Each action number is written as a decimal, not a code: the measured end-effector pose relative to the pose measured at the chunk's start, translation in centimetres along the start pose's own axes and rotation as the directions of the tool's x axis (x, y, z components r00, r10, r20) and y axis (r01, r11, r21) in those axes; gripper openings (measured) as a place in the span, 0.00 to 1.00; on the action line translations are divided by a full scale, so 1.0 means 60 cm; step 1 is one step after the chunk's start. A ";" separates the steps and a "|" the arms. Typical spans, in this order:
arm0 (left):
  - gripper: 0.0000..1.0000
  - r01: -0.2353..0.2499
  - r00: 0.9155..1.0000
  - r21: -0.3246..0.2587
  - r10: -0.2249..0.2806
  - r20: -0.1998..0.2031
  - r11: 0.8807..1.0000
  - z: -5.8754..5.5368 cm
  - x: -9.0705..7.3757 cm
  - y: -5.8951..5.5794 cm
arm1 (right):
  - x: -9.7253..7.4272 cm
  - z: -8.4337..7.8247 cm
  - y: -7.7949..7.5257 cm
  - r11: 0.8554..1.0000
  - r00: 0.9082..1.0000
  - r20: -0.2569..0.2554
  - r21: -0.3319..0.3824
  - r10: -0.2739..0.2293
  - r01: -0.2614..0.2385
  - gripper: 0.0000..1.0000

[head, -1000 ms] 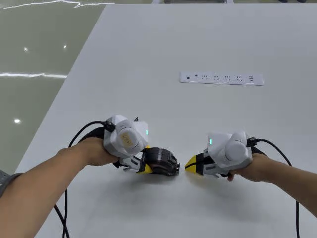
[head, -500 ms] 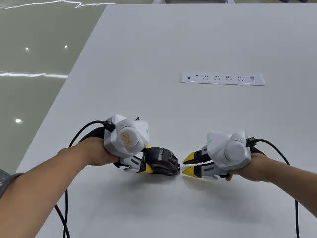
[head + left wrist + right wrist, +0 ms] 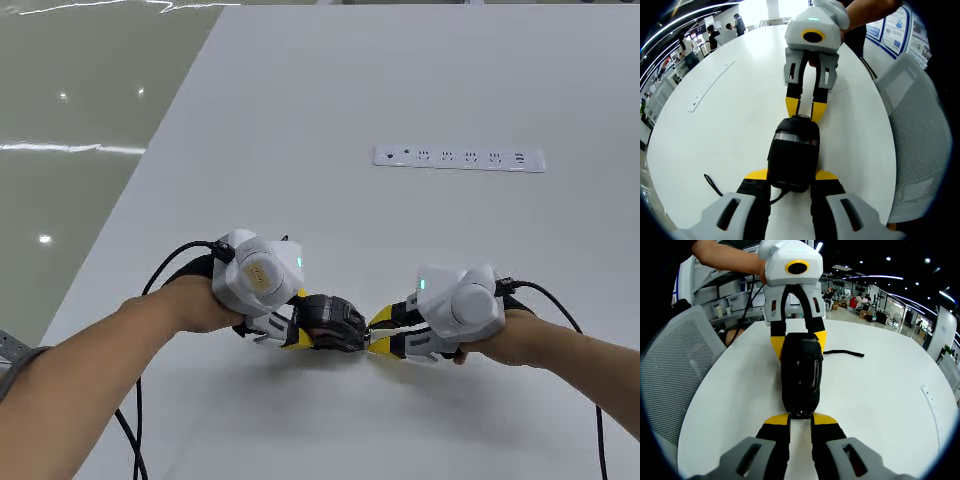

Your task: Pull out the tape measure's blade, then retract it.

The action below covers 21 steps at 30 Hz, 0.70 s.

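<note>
The black tape measure [image 3: 328, 322] rests on the white table [image 3: 330, 120] near its front edge, and my left gripper [image 3: 292, 336] is shut on its rear half. The left gripper view has the case [image 3: 794, 152] clamped between my yellow-tipped left gripper [image 3: 792, 176]. My right gripper [image 3: 380, 332] stands open, its two yellow tips on either side of the case's front end. In the right gripper view the tape measure [image 3: 801, 370] lies lengthwise, its small blade tab sitting in the gap of my right gripper [image 3: 801, 419]. No blade is out.
A white power strip [image 3: 460, 158] lies further back on the table. The tape measure's black wrist strap [image 3: 842, 353] trails on the tabletop. A grey mesh chair [image 3: 920, 130] stands beside the table. Black cables run from both grippers.
My right gripper has gone from shut to open and moved left, up to the tape measure's front end. The left gripper still holds the case in the same spot.
</note>
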<state>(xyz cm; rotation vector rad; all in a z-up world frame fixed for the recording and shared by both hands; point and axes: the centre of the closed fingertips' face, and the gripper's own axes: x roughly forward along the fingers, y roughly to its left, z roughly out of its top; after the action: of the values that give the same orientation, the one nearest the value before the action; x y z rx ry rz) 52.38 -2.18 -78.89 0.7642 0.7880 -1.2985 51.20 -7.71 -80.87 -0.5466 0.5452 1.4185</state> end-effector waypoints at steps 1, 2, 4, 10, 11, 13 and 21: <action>0.26 0.000 1.000 -0.001 0.000 0.000 1.000 -0.001 0.000 0.000 | 0.002 0.000 0.000 1.000 1.000 -0.002 -0.001 0.001 -0.001 0.15; 0.26 -0.001 1.000 -0.002 0.001 0.000 1.000 -0.002 -0.001 0.000 | 0.002 0.000 -0.001 1.000 1.000 -0.003 -0.001 0.000 0.000 0.15; 0.26 -0.002 1.000 -0.004 0.002 0.000 1.000 -0.003 -0.001 0.001 | 0.003 0.001 -0.002 1.000 1.000 -0.003 0.001 0.001 -0.001 0.15; 0.26 -0.001 1.000 -0.007 0.001 0.006 1.000 0.000 0.001 0.001 | 0.006 -0.004 -0.002 0.999 1.000 -0.019 0.036 0.002 -0.002 0.15; 0.26 0.000 1.000 -0.005 0.000 0.006 1.000 0.000 0.001 0.000 | 0.006 -0.004 -0.001 0.999 1.000 -0.018 0.045 0.005 -0.004 0.14; 0.26 -0.002 1.000 -0.010 0.002 0.008 1.000 -0.001 0.000 0.001 | 0.005 -0.003 -0.003 0.999 1.000 -0.016 0.048 0.001 0.000 0.13; 0.26 -0.004 1.000 -0.014 0.004 0.011 1.000 -0.001 0.000 0.000 | 0.006 -0.005 -0.003 0.999 1.000 -0.029 0.049 0.007 -0.005 0.10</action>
<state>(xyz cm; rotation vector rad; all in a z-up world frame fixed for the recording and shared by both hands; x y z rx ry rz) 52.36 -2.13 -78.94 0.7463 0.7851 -1.2912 51.38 -7.65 -81.32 -0.5272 0.6035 1.4011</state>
